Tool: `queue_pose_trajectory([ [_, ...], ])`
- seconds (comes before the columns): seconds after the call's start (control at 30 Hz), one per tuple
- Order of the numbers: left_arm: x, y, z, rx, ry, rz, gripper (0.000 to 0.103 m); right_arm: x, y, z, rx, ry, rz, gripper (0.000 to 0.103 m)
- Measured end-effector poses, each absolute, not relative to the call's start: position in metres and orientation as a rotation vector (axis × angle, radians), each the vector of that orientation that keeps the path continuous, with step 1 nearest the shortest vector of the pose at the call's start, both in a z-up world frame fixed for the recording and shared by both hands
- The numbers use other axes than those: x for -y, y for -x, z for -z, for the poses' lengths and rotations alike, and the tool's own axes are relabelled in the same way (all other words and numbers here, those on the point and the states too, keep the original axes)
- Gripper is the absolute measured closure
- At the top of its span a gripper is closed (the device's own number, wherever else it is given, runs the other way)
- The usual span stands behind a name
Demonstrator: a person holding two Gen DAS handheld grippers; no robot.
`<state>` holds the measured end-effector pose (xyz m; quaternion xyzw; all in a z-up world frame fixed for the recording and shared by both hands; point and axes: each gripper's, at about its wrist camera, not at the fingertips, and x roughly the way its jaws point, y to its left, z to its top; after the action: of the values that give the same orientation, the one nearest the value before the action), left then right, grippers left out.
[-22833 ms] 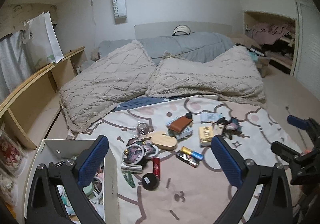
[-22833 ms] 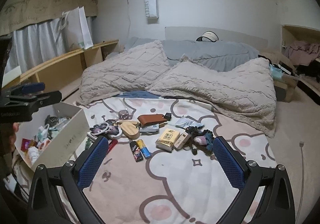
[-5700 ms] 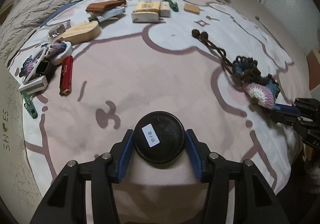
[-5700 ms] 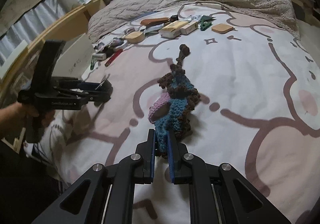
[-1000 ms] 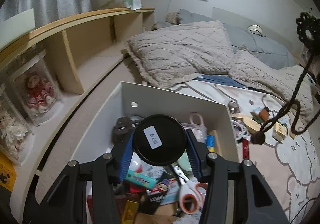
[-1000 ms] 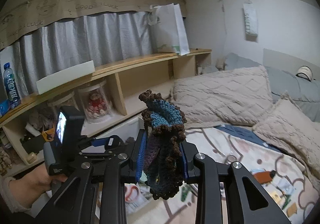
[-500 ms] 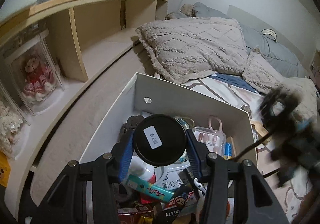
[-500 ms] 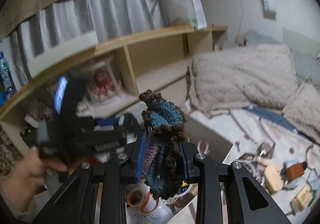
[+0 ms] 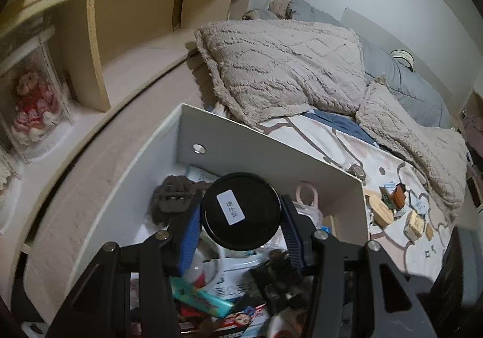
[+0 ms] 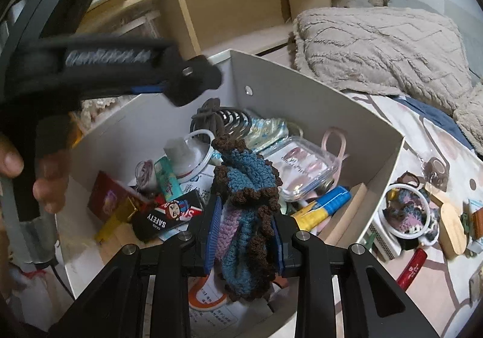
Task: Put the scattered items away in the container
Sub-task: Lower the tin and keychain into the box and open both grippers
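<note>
My left gripper [image 9: 240, 214] is shut on a round black tin [image 9: 241, 211] with a white label, held over the white box [image 9: 271, 154]. In the right wrist view the left gripper [image 10: 169, 87] shows as a blurred black shape above the box's far left corner, with a person's hand [image 10: 45, 184] on its handle. My right gripper [image 10: 244, 224] is shut on a blue, purple and brown crochet piece [image 10: 244, 187], low over the white box [image 10: 317, 102]. The box holds several small items, among them a hair claw [image 10: 217, 117] and a clear case [image 10: 305, 166].
More loose items lie on the printed bedspread to the right of the box: a wooden oval [image 10: 451, 229], a red tube [image 10: 410, 265], a crochet piece in a white ring [image 10: 407, 211]. Beige pillows [image 9: 286, 66] lie beyond. A wooden shelf unit [image 9: 120, 21] stands at the left.
Both grippers have come down closer over the white box, the right one dropping much further. The crochet piece's dangling cord has left the left wrist view. Both grips are unchanged.
</note>
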<state>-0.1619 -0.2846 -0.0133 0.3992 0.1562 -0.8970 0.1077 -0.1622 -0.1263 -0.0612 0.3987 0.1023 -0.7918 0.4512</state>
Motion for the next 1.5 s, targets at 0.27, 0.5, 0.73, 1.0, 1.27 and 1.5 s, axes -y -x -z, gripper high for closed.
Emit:
queue_pose_trajectory([
  [0.27, 0.277, 0.193, 0.031, -0.497, -1.276, 2.571, 0.054, 0.129, 0.154, 0.059, -0.237, -0.991, 1.933, 0.073],
  [0.5, 0.276, 0.204, 0.050, -0.491, -1.345, 2.499, 0.054, 0.121, 0.149, 0.051, -0.219, -0.958, 1.949, 0.049],
  [0.73, 0.278, 0.201, 0.050, -0.507, -1.312, 2.507, 0.024, 0.109, 0.143, 0.042, -0.171, -0.926, 1.952, 0.041],
  [1.0, 0.272, 0.189, 0.039, -0.498, -1.267, 2.560, 0.023, 0.099, 0.141, 0.038, -0.116, -0.900, 1.952, 0.041],
  [1.27, 0.262, 0.175, 0.033, -0.472, -1.230, 2.588, 0.023, 0.089, 0.150, 0.036, -0.040, -0.901, 1.980, 0.041],
  [1.5, 0.252, 0.162, 0.027, -0.478, -1.192, 2.617, 0.023, 0.071, 0.152, 0.030, -0.012, -0.877, 2.028, 0.040],
])
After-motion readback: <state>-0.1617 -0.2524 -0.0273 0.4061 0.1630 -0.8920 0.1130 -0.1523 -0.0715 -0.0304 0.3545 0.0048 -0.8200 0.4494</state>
